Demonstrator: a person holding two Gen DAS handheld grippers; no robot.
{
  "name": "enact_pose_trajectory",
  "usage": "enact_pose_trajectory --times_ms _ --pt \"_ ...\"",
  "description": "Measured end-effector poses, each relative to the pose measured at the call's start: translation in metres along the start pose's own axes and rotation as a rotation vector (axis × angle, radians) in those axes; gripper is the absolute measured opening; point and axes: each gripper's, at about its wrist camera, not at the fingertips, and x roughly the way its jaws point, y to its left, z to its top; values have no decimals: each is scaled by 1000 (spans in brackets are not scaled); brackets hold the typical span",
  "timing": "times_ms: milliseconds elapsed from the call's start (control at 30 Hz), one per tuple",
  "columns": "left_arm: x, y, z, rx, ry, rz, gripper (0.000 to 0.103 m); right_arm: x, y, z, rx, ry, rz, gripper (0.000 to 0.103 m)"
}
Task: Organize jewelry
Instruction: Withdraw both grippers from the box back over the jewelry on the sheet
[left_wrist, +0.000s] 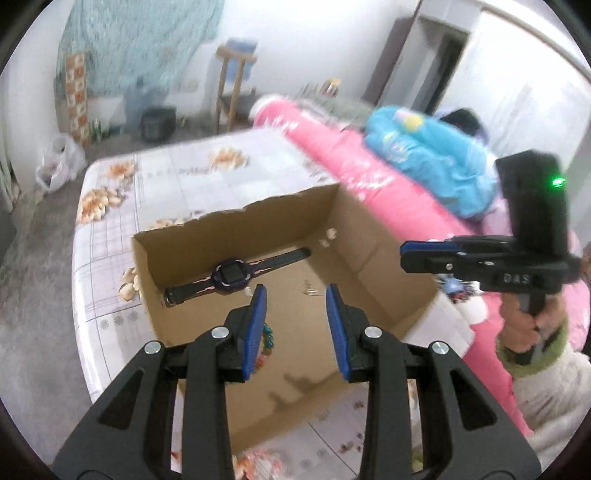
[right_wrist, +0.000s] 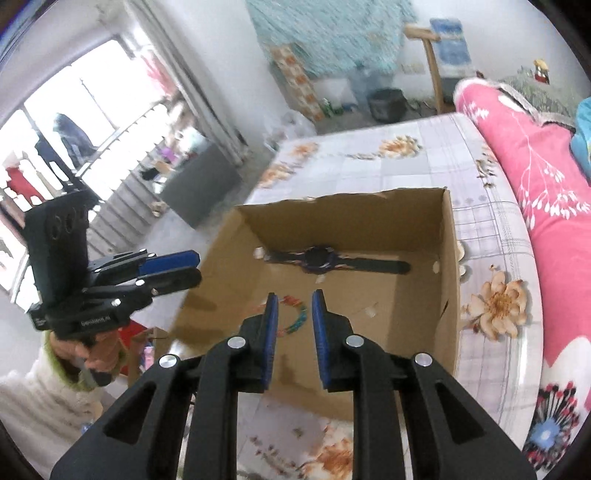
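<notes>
An open cardboard box (left_wrist: 373, 236) (right_wrist: 448, 258) stands on the flowered tablecloth. A dark watch (left_wrist: 231, 275) (right_wrist: 321, 260) lies flat along the box's far wall. A bracelet of coloured beads (left_wrist: 269, 334) (right_wrist: 299, 317) lies on the box floor, half hidden behind a finger in the left wrist view. A small pale piece (left_wrist: 309, 291) rests near the middle, too blurred to name. My left gripper (left_wrist: 295, 290) (right_wrist: 197, 267) hangs above the box, open and holding nothing. My right gripper (right_wrist: 295, 294) (left_wrist: 404, 254) is also above it, open by a narrow gap, nothing between the pads.
The table (left_wrist: 110, 258) (right_wrist: 491, 258) has a rounded edge with grey floor on the left. A pink quilt (left_wrist: 388, 192) (right_wrist: 535, 155) and a blue garment (left_wrist: 424, 147) lie along the right. A person's hands (left_wrist: 528, 317) (right_wrist: 96, 350) hold both grippers.
</notes>
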Motion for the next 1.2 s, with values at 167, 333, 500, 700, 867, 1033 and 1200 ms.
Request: enact_pose_trajectory --times_ms 167,333,500,700,867,1033,1200 --pt "-47 -22 -56 66 -122 -52 32 -25 23 -52 -86 -61 51 19" --pt "-46 -41 -106 89 -111 -65 32 -15 30 -103 -88 -42 49 19" --pt "-9 -47 -139 87 -42 14 32 23 24 -145 -1 14 9 19" --pt "37 -41 -164 82 74 150 28 66 28 -170 2 54 -87 19" --pt "46 -34 -170 56 78 179 22 93 39 -168 -64 70 -135 36" --pt "46 -34 -176 71 56 211 18 103 50 -162 -132 54 -162 36" --pt "39 -33 -180 58 39 204 13 116 59 -159 -206 74 -203 36"
